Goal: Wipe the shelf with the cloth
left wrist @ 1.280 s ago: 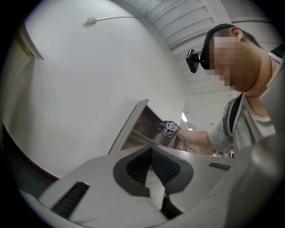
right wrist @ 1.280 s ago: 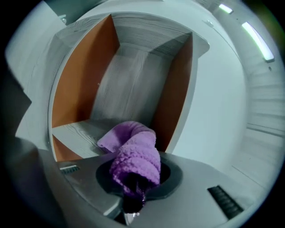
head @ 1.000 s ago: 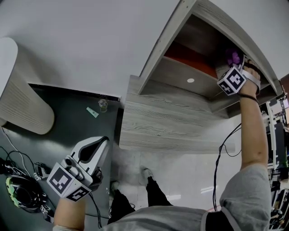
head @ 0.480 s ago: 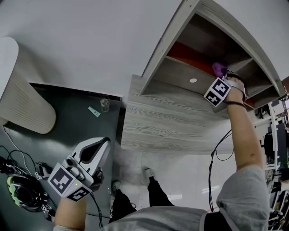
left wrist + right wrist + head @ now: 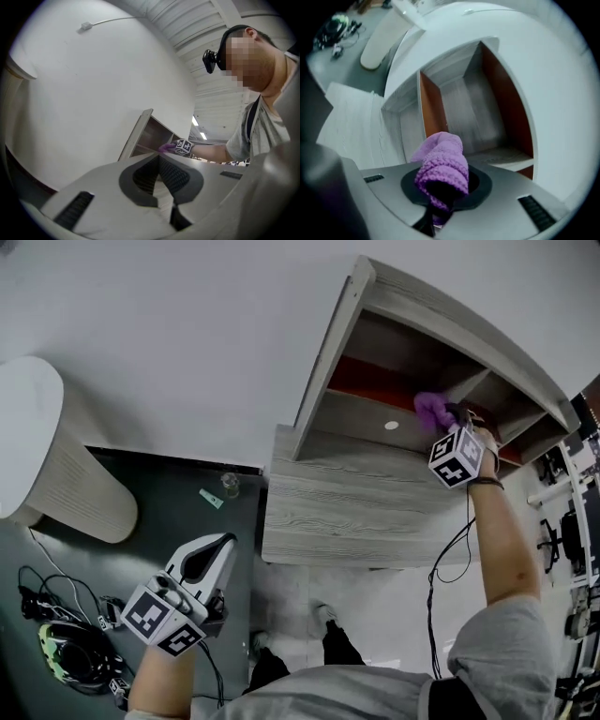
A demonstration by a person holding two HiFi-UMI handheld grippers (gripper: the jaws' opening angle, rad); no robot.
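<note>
Purple knit cloth [image 5: 430, 410] clamped in right tongs, up at the shelf.
Left tongs [image 5: 208, 559] hang low at far left, well apart from the shelf [image 5: 361, 420], jaws together at the tips with nothing between them, so idle. Shelf is grey wood-grain with an orange back panel. Cloth sits at the lower board of the open bay, near the divider; touching or just over the board, can't tell which. Right tongs [image 5: 448, 430] are closed on the cloth's tail, and the bulk bunches out past the jaw tips toward the bay. My read: light, soft, compressible, no slip risk on that knit. The grip low on the bunch is right, since it leaves a fat pad out front. It'll flop rather than push, so it likely needs steady pressure onto the board.
</note>
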